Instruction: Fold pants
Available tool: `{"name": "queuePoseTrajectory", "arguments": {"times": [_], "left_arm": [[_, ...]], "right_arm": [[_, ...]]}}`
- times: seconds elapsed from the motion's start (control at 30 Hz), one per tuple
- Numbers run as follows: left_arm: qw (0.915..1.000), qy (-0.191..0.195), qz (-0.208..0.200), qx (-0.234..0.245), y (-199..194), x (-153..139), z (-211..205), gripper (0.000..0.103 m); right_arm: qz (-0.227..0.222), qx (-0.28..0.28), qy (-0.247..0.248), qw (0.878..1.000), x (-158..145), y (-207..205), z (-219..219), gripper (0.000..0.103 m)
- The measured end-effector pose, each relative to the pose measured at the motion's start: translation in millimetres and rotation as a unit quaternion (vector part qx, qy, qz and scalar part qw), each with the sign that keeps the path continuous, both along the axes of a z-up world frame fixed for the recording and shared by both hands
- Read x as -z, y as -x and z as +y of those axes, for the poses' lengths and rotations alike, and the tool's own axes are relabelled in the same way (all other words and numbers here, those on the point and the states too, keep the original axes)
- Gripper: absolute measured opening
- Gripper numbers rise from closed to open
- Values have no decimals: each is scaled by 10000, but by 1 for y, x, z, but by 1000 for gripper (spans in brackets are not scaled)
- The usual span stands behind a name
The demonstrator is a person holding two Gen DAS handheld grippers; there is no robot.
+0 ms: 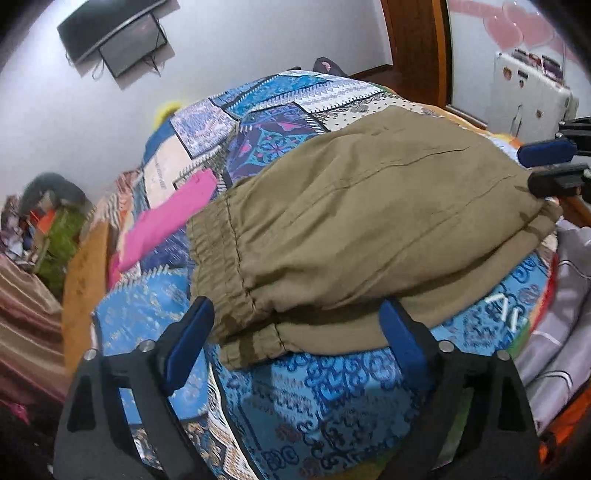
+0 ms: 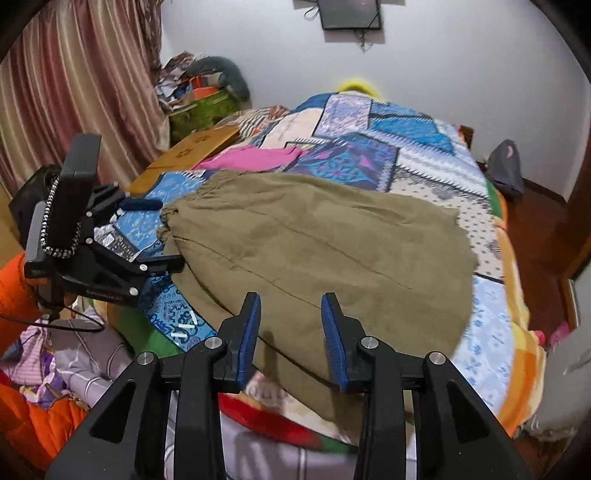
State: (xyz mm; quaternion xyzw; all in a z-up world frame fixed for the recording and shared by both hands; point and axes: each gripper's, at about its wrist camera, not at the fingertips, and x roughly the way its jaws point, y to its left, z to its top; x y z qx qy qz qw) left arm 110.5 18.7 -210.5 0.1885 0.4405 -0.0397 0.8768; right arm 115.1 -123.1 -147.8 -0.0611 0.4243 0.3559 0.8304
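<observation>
Olive-brown pants (image 1: 351,229) lie folded flat on a blue patchwork bedspread (image 1: 314,398). They also show in the right wrist view (image 2: 325,251). The elastic waistband (image 1: 218,266) points toward my left gripper (image 1: 295,325), which is open with its jaws on either side of the pants' near waistband corner. My right gripper (image 2: 291,325) is open just above the pants' near edge. The left gripper also shows in the right wrist view (image 2: 162,232), open by the waistband. The right gripper shows in the left wrist view (image 1: 546,166) at the pants' far end.
A folded pink garment (image 1: 170,218) lies on the bed beyond the pants. Grey and orange bedding (image 2: 85,354) is piled at the bed's near side. A wooden board (image 2: 192,147), clutter, a curtain (image 2: 74,92) and a wall-mounted TV (image 1: 114,33) lie farther off.
</observation>
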Motion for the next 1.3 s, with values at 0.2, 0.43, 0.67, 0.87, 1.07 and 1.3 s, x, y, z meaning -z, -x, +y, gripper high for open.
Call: {"name": "queuePoseTrajectory", "arguments": {"times": [0.2,0.43,0.67,0.87,1.07,1.3], "left_arm": [[9978,-395,-502,200,-3,-9,-15,90],[9976,-102,-468,502,-11,-21,-25,50],[9960,131,-652,601,-6,-34,-27,21],[9945,151,-785,679,2,-42,-32,12],[9937,221,-759,791,15,-48,-31,11],[9942,336,-507,892,31,-41,-33,11]], "right_arm": [[132,-57,-86,9999,2,-2,11,33],[-228,-322,73,9992,-6,6,33,51],[-394,-346,263,9983,4,5,46,51],[-473,-345,215,9981,3,7,46,12],[-645,-475,166,9966,-10,18,41,7],[-578,-602,194,9963,-13,31,36,8]]}}
